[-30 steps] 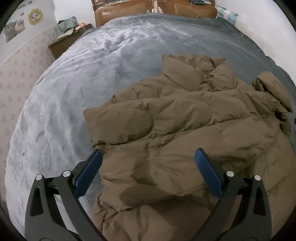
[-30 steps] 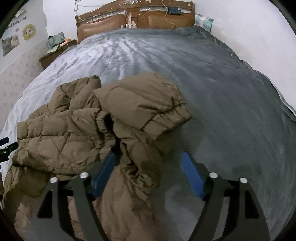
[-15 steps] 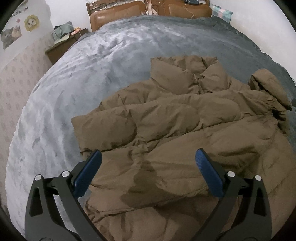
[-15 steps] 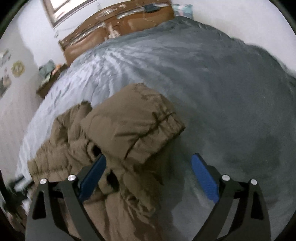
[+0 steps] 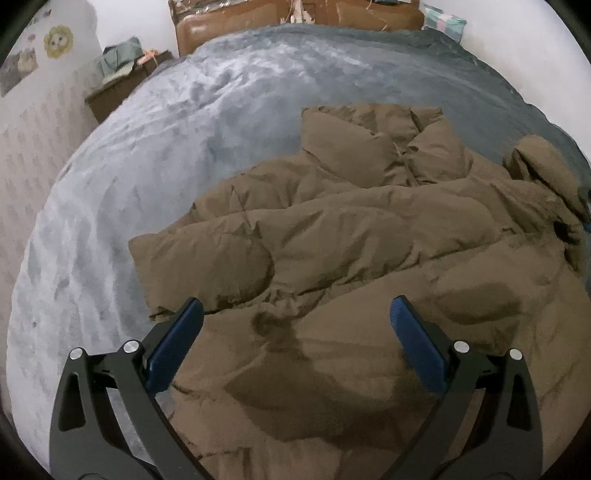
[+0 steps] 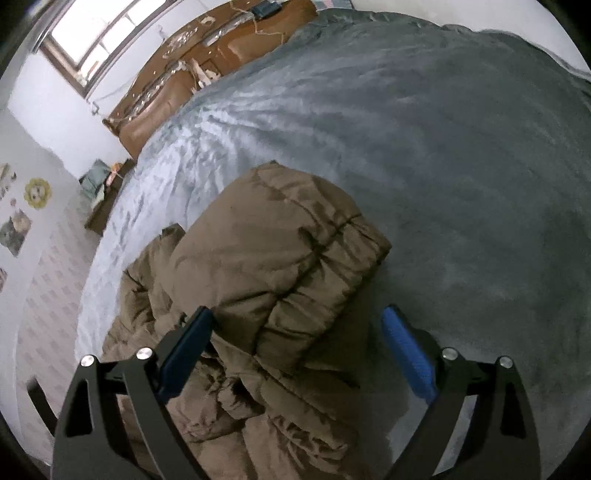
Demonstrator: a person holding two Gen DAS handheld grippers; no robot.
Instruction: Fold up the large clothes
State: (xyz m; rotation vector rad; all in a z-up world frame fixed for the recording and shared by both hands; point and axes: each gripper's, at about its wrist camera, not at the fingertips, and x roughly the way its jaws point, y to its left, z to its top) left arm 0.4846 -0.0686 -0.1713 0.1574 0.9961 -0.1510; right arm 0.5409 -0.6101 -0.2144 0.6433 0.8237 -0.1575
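Observation:
A brown puffer jacket (image 5: 369,258) lies spread on the grey bed cover (image 5: 166,129), collar toward the headboard and one sleeve folded across its front. My left gripper (image 5: 295,314) hangs open just above the jacket's lower body, nothing between its blue pads. In the right wrist view the jacket's other sleeve (image 6: 280,254) lies doubled over, its elastic cuff pointing right. My right gripper (image 6: 297,325) stands open around the near end of that sleeve; the pads do not press on it.
A brown wooden headboard (image 5: 295,14) runs along the far end of the bed. A small nightstand (image 5: 122,85) with clutter stands at the far left by the wall. Bare bed cover (image 6: 461,166) stretches to the right of the sleeve.
My right gripper opened wider, let go of the sleeve fabric and rolled, tilting its view. The left gripper shifted a little, so the jacket sits further right in its view.

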